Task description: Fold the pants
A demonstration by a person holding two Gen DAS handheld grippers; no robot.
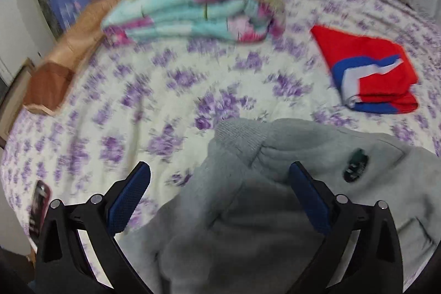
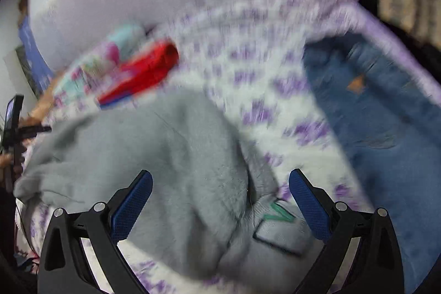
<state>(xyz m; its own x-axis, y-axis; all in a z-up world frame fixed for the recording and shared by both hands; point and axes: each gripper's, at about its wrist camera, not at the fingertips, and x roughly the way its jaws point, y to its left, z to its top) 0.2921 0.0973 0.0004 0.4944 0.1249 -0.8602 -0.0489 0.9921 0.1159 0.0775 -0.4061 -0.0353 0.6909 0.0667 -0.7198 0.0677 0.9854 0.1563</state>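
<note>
While I'm hovering both grippers over the bed (image 1: pixel 165 90), the grey sweatpants (image 1: pixel 248 197) are lying bunched in a heap right under me, so I'm judging this as the very start — nothing looks folded yet. My left gripper (image 1: pixel 219 178) is spread wide with the grey fabric sitting between its fingers but not pinched, and my right gripper (image 2: pixel 220 185) is spread wide too, gripping nothing, with the pants below it. Next move is probably grabbing the waistband or a cuff and pulling the thing out flat — hard to pick which end, since it's all crumpled. A ribbed edge (image 1: pixel 237 131) is pointing away from me toward the folded red shirt (image 1: pixel 369 70), but I honestly can't tell the long axis in this pile. Jeans (image 2: pixel 386 128) are lying off to my right.
</note>
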